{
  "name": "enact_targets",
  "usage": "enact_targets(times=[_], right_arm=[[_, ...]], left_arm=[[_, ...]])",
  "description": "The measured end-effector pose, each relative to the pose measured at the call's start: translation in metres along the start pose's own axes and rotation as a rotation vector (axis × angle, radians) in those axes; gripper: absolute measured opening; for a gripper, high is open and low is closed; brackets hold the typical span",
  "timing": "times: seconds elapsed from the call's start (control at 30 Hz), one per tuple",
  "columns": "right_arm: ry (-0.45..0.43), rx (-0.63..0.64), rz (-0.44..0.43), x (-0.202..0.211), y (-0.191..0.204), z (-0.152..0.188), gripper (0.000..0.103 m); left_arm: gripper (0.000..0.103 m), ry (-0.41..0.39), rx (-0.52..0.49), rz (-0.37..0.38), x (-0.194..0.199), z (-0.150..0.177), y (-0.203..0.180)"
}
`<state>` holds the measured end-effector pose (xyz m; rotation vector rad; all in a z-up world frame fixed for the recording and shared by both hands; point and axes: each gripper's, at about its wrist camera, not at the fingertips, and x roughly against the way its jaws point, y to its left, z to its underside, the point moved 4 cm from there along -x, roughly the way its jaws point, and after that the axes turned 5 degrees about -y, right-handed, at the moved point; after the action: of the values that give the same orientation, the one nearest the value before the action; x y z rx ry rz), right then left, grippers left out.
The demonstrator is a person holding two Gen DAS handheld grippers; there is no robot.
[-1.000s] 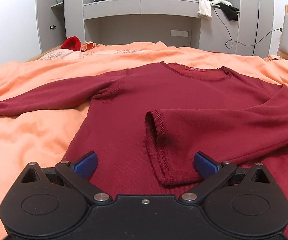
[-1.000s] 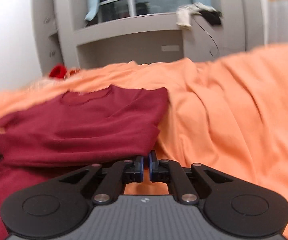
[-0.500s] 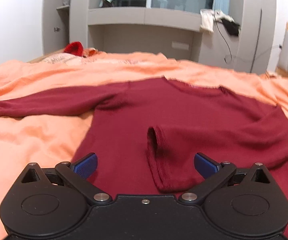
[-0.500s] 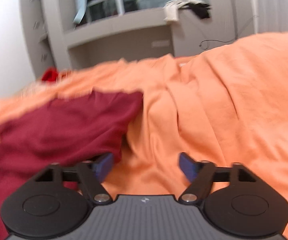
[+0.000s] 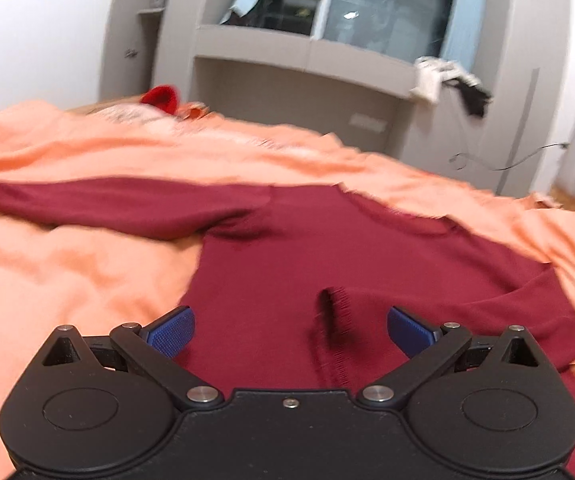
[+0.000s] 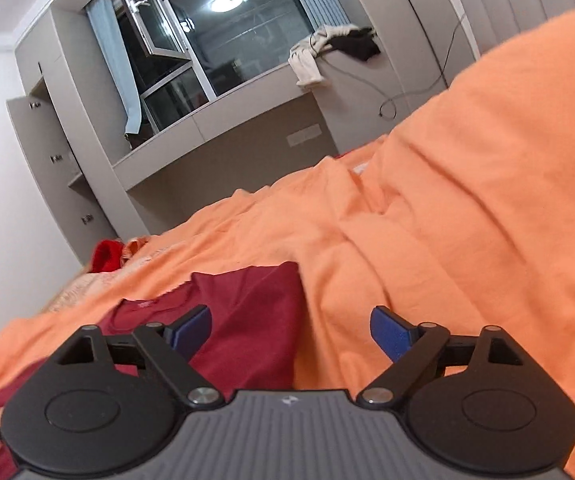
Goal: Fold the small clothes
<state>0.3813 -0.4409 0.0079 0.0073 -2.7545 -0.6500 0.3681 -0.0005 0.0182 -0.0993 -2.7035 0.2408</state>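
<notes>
The blue fingers (image 5: 171, 330) of the left gripper (image 5: 289, 330) are standing wide apart, gripping nothing, hovering over the dark red sweater (image 5: 271, 264) that is lying on the orange bedspread (image 5: 67, 272). One sleeve is lying folded across the body, its cuff (image 5: 333, 336) sitting at about 6 o'clock; the other sleeve is stretching toward 9 o'clock. The right gripper (image 6: 289, 332) is spreading its jaws, nothing between them; the sweater's folded edge is lying at 7 o'clock beneath its left finger (image 6: 191, 328). A window (image 6: 207, 40) is showing at 12 o'clock.
</notes>
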Motion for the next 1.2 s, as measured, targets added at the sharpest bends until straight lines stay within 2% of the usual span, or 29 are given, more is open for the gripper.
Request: enact_targets(times=[0.1,0.17,0.23,0.37,0.43,0.5,0.6,0.7,0.77,0.83,0.93,1.03,1.1,1.2], right_arm=[[0.019,-0.026,-0.017,0.000,-0.002,0.005,0.091],[0.028,-0.017,-0.025,0.001,0.000,0.009,0.091],[0.032,0.019,-0.029,0.002,0.004,0.013,0.091],[0.039,0.105,-0.038,0.006,0.014,0.020,0.091],[0.041,0.133,-0.047,0.007,0.018,0.022,0.091],[0.043,0.148,-0.049,0.009,0.020,0.024,0.091],[0.048,0.156,-0.048,0.009,0.020,0.025,0.091],[0.049,0.158,-0.048,0.008,0.019,0.024,0.091],[0.050,0.158,-0.044,0.007,0.018,0.024,0.092],[0.056,0.157,-0.040,0.006,0.016,0.025,0.092],[0.061,0.151,-0.034,0.005,0.014,0.026,0.093],[0.060,0.142,-0.033,0.007,0.011,0.026,0.093],[0.061,0.137,-0.029,0.007,0.010,0.026,0.093],[0.067,0.134,-0.023,0.007,0.009,0.027,0.093]], left_arm=[[0.102,-0.024,-0.053,0.056,0.001,0.001,-0.014],[0.096,-0.022,-0.103,0.085,-0.001,0.005,-0.024],[0.083,-0.004,-0.128,0.098,-0.004,0.009,-0.029],[0.070,0.022,-0.074,0.149,-0.013,0.010,-0.024],[0.058,0.034,-0.040,0.163,-0.019,0.010,-0.020],[0.053,0.056,-0.016,0.166,-0.025,0.009,-0.018],[0.053,0.067,-0.016,0.137,-0.024,0.009,-0.019],[0.055,0.015,-0.072,0.121,-0.010,0.007,-0.026],[0.058,-0.005,-0.103,0.124,-0.002,0.006,-0.030],[0.057,0.006,-0.108,0.153,0.001,0.007,-0.033],[0.052,0.055,-0.081,0.183,-0.007,0.010,-0.032],[0.050,0.078,-0.037,0.159,-0.016,0.011,-0.025],[0.044,0.084,-0.005,0.144,-0.019,0.010,-0.020],[0.040,0.095,0.023,0.126,-0.023,0.010,-0.016]])
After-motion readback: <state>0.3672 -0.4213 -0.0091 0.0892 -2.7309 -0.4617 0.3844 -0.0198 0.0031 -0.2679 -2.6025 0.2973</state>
